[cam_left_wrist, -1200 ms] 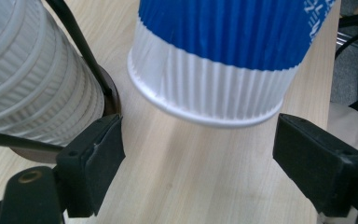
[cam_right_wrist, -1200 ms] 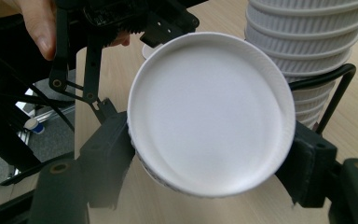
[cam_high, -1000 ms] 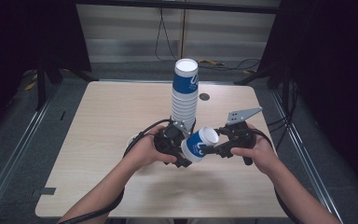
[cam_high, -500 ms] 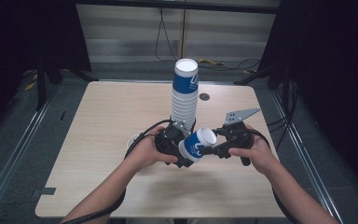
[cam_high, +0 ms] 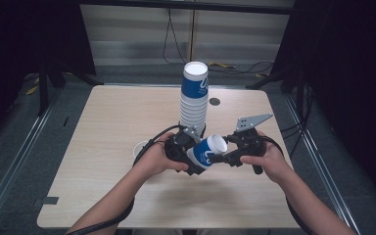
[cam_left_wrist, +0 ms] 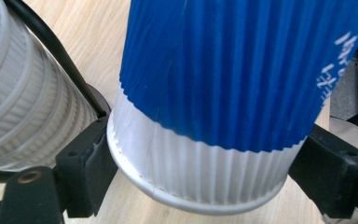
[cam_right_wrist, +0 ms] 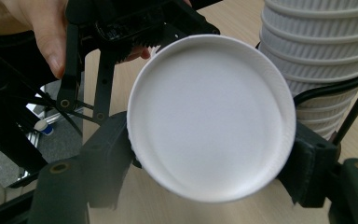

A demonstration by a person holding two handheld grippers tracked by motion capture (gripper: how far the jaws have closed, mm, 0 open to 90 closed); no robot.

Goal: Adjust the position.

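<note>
Both grippers are on one ribbed blue-and-white paper cup (cam_high: pixel 207 152), held sideways over the light wooden table (cam_high: pixel 103 122) just in front of the tall stack of matching cups (cam_high: pixel 194 100). The right gripper (cam_right_wrist: pixel 212 154) clamps the cup, while the left gripper (cam_left_wrist: pixel 205 168) has just been opening, jaws still flanking it. If the right squeezes harder it could crush the thin paper, or a swing could topple the stack.

The worktop (cam_high: pixel 103 147) was lit evenly from above, while the room around it stayed dark. Soft shadows lay under the forearms. Both gripper views were close, slightly blurred near their edges.
</note>
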